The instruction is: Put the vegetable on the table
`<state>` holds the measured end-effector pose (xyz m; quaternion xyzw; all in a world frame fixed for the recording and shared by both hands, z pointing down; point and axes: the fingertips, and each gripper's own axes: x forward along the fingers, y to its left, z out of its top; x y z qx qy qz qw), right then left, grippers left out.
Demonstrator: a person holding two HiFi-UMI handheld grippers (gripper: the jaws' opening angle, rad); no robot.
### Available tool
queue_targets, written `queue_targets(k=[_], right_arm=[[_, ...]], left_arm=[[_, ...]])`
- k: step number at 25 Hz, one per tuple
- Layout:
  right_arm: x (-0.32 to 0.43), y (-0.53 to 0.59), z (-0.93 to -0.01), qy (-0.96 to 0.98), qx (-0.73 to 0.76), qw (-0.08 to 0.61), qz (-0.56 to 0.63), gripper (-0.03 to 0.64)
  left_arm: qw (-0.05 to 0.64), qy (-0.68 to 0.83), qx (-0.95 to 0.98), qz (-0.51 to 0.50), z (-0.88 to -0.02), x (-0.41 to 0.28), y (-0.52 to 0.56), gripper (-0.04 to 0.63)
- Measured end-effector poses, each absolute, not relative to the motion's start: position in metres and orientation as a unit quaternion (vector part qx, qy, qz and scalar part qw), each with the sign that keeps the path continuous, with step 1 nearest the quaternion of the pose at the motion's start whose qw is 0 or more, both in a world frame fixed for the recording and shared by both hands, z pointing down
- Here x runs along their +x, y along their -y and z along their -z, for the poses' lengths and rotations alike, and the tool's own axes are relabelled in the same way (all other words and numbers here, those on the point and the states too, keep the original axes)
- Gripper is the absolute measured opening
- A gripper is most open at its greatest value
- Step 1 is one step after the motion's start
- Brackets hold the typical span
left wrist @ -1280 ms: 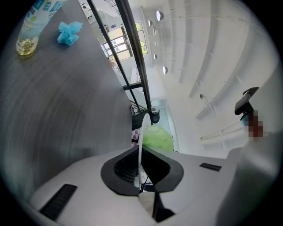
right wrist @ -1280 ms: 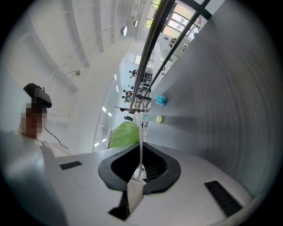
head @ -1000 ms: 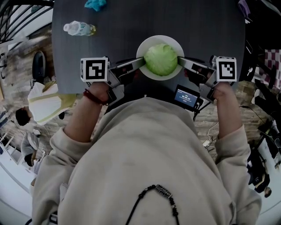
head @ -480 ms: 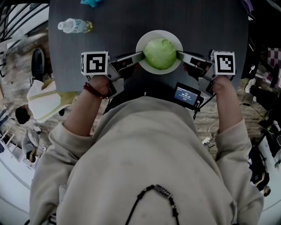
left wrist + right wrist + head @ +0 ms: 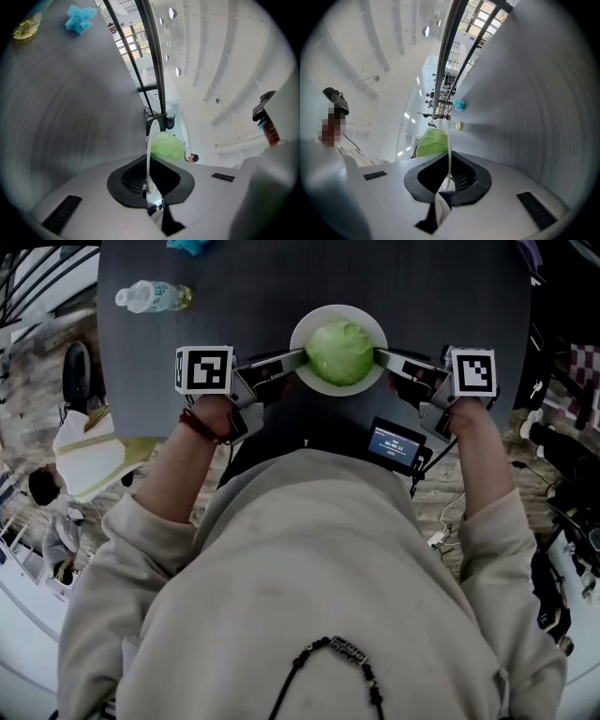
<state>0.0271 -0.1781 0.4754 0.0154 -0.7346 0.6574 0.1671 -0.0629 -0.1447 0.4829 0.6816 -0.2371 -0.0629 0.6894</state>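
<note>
A round green cabbage (image 5: pixel 339 352) lies on a white plate (image 5: pixel 309 329) held over the near part of the dark grey table (image 5: pixel 244 296). My left gripper (image 5: pixel 298 359) is shut on the plate's left rim and my right gripper (image 5: pixel 381 357) is shut on its right rim. In the left gripper view the plate's rim (image 5: pixel 149 145) runs edge-on between the jaws, with the cabbage (image 5: pixel 166 146) just behind it. The right gripper view shows the same: the thin rim (image 5: pixel 449 150) is clamped and the cabbage (image 5: pixel 432 142) sits beyond it. Whether the plate touches the table is hidden.
A plastic bottle (image 5: pixel 150 296) lies at the table's far left, and a crumpled blue thing (image 5: pixel 187 245) is at the far edge. A small device with a lit screen (image 5: pixel 397 442) hangs by my right forearm. Floor clutter and cables surround the table.
Both grippers have sunk a little toward the table with the plate and cabbage between them, still gripping the same rims. The plate now sits slightly further over the table.
</note>
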Motion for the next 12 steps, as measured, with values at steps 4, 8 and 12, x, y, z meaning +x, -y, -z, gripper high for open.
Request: queue_targets(k=[4, 8, 12], right_arm=[[0.018, 0.179, -0.486, 0.733, 0.012, 0.166, -0.660, 0.025], [0.019, 0.179, -0.496, 0.727, 0.017, 0.171, -0.665, 0.025], [0.021, 0.181, -0.506, 0.725, 0.022, 0.171, -0.667, 0.025]], left_arm=[[0.688, 0.237, 0.684, 0.061, -0.497, -0.070, 0.146, 0.015], [0.697, 0.228, 0.675, 0.077, -0.504, -0.067, 0.147, 0.015], [0.689, 0.236, 0.683, 0.058, -0.519, -0.070, 0.149, 0.015]])
